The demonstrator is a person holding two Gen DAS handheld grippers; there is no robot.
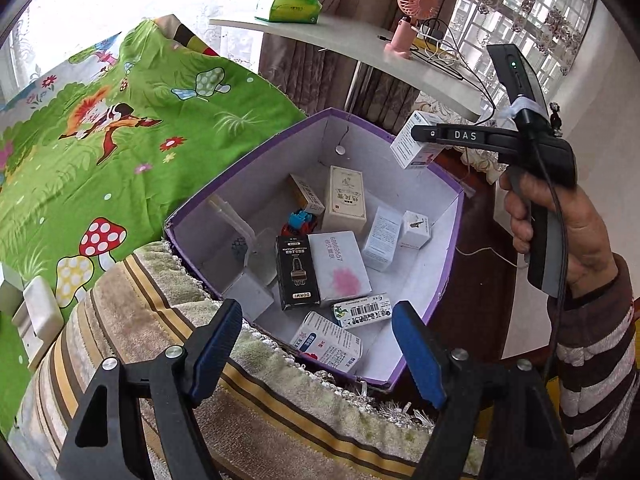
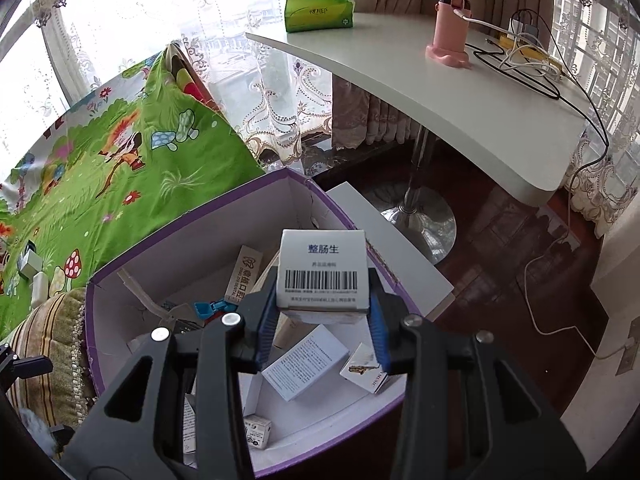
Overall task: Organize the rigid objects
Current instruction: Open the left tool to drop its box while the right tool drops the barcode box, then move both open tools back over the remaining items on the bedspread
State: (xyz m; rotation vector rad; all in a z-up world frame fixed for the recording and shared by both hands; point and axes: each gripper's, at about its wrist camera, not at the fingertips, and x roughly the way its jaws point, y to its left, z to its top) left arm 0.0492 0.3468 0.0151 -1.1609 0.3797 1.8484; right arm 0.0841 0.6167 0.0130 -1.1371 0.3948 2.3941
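While the right one's busy, quick rundown:

right gripper (image 2: 322,320): clamped on a white medicine box (image 2: 322,270), blue pads squeezing both sides, barcode face toward the camera, so it's carried flat and probably ready to drop.

medicine box position: held in the air over the purple storage box (image 2: 91,320), near its far side, not touching anything inside.

left gripper (image 1: 318,344): jaws spread wide, holding nothing, hanging over the near rim, I'd guess waiting its turn.

inside the purple box: lots of small cartons lying loose, like a black DORMI carton (image 1: 297,271).

surroundings: striped cushion (image 1: 120,320) beside the box, green mushroom blanket (image 1: 120,140) behind.
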